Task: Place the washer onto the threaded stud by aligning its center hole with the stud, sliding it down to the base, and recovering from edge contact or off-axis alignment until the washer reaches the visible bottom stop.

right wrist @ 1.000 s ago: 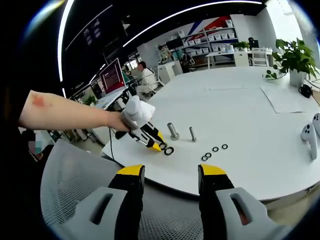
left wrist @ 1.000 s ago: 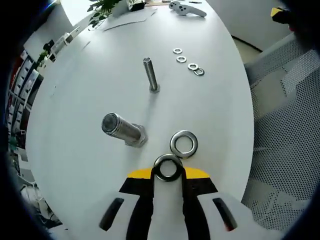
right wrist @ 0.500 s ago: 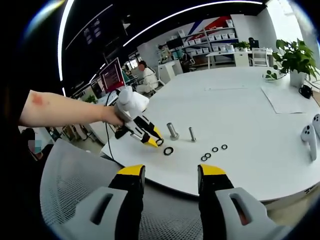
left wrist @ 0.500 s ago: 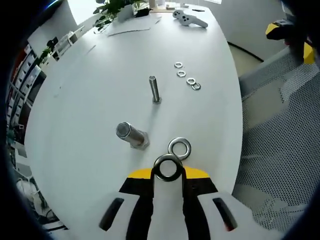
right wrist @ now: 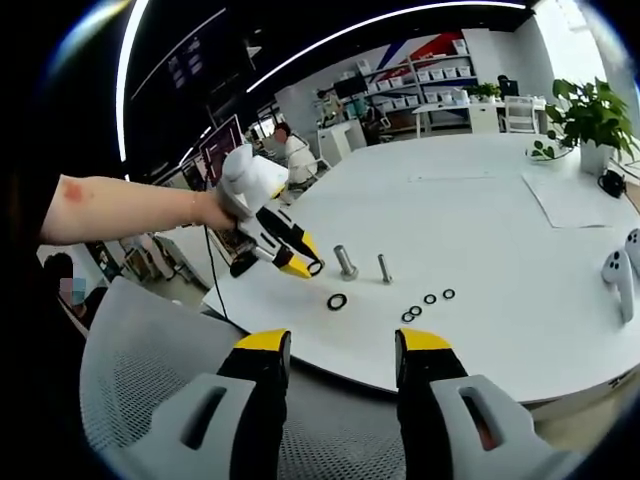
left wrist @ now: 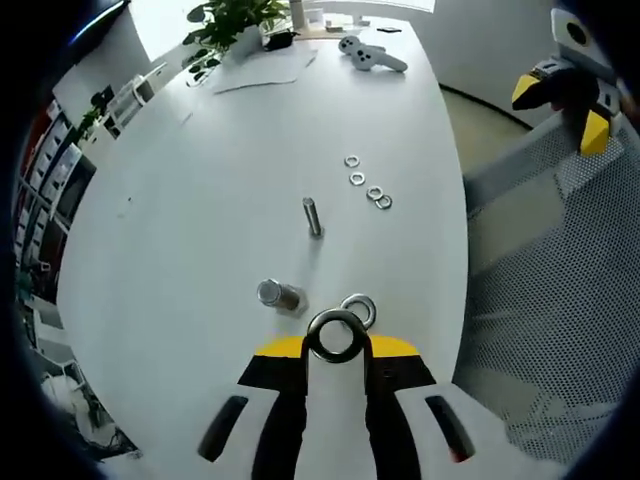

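A big white table (left wrist: 200,150) with a smooth matte top and a rounded edge is carrying everything here, and a grey mesh chair (left wrist: 560,330) is sitting just off its edge. I am taking the thick stud (left wrist: 277,293) as the landmark: a short, stout, shiny metal cylinder standing upright on a wider base near the table edge.

The left gripper (left wrist: 337,345) is holding a washer (left wrist: 336,335) pinched on edge between its yellow-tipped jaws, so the ring's hole is facing the camera. It is a flat steel ring, bright and polished. In the right gripper view this gripper (right wrist: 305,266) is hanging in the air above and to the side of the thick stud (right wrist: 345,262), not touching it.

So the task is looking barely under way: the washer is picked up, but its hole is not yet over the stud. Aligning, sliding down to the base and seating are all left to do.

A second, loose washer (left wrist: 359,309) is lying flat on the table just beside the thick stud, toward the edge. Farther in from the stud, a thinner stud (left wrist: 312,216) is standing upright, and beyond it four small washers (left wrist: 365,184) are lying in a short row. A white game controller (left wrist: 365,56) and a potted plant (left wrist: 235,18) are sitting well away at the far end.

The right gripper (right wrist: 335,345) is waiting over the chair with its jaws apart, holding nothing.
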Demonstrator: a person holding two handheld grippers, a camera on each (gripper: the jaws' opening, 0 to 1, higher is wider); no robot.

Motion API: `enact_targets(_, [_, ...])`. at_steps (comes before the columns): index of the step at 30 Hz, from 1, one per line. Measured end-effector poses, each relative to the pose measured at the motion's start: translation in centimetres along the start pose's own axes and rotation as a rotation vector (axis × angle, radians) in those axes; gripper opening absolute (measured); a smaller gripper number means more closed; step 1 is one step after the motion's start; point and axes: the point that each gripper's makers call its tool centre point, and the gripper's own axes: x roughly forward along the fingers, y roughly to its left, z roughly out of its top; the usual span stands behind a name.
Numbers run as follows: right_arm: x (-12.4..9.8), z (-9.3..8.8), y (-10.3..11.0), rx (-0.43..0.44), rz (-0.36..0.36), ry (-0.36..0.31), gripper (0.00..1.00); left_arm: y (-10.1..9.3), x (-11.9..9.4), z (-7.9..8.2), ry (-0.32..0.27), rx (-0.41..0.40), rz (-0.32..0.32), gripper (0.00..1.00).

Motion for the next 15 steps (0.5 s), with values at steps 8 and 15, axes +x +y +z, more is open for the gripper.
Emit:
enact_targets(8, [0.0, 0.1, -0.1, 0.003, -0.001, -0.005, 0.45, 1.3, -0.8, 1.6, -0.018, 0.021, 0.034, 0.19])
enact_targets(15, [-0.1, 0.1, -0.1, 0.002, -0.003, -0.006, 0.44, 2.8, -1.0, 1.9, -0.023, 0.033, 0.081, 0.19])
